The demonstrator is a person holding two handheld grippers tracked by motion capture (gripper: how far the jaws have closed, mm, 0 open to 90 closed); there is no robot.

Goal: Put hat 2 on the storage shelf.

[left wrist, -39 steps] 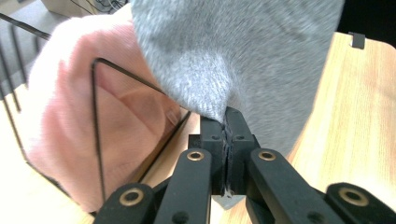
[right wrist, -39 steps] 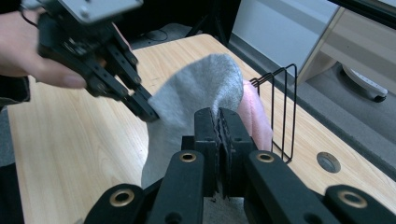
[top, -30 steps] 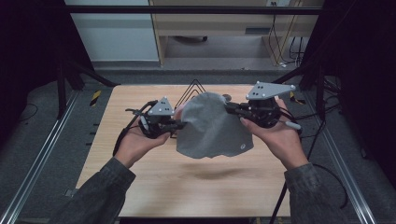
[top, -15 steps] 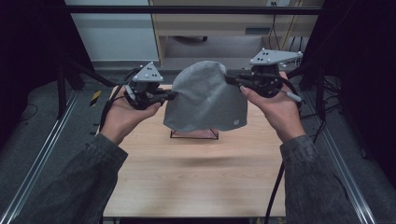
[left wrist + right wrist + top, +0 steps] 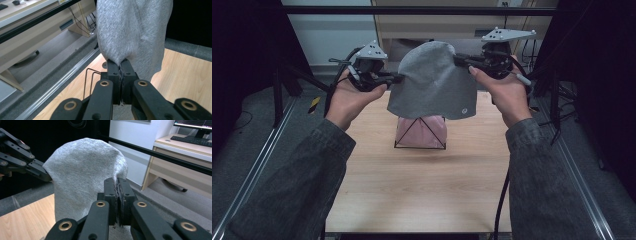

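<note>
We hold a grey cloth [image 5: 432,82] up in the air between our two grippers, above the far half of the wooden table [image 5: 422,185]. Our left gripper [image 5: 398,78] is clamped tight on the cloth's left edge; in the left gripper view the fabric [image 5: 132,32] bunches into the closed jaws and hangs down past them. Our right gripper [image 5: 458,60] pinches the cloth's right edge near the top, and in the right gripper view the cloth [image 5: 85,170] spreads like a dome beyond its closed jaws, with the left gripper [image 5: 48,178] at its far side. The cloth carries a small round mark near its lower right corner.

Under the hanging cloth, on the table, stands a black wire frame [image 5: 420,134] with something pink [image 5: 409,132] inside it; the cloth's lower edge hides its top. Behind the table a black bar [image 5: 337,10] runs across, with a pale wooden desk [image 5: 412,30] beyond.
</note>
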